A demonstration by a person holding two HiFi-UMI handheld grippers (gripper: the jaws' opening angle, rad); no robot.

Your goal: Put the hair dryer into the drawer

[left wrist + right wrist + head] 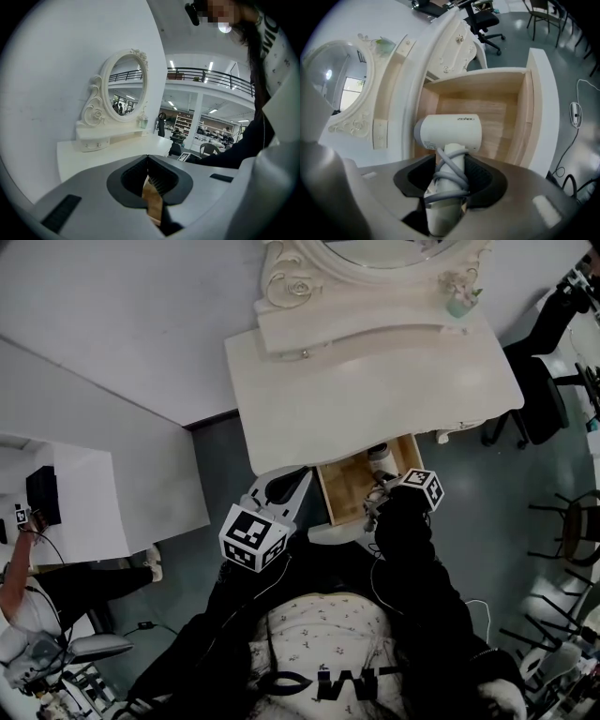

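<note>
The drawer [524,112] of the white dressing table [375,381] stands pulled out toward the person, its bare wooden bottom showing and nothing else visible inside. The right gripper [450,172] is clamped on the handle of the hair dryer [450,133], which has its grey cord wound round it. It holds the dryer's white head over the wooden bottom, inside the drawer's outline. In the head view the dryer sits toward the far right part of the drawer. Whether it touches the wood cannot be told. The left gripper [149,174] has its jaws together on nothing and hangs to the left of the drawer, near the table's front edge. By my reading the task is well along: what remains is setting the dryer down, letting go, and perhaps pushing the drawer closed.
</note>
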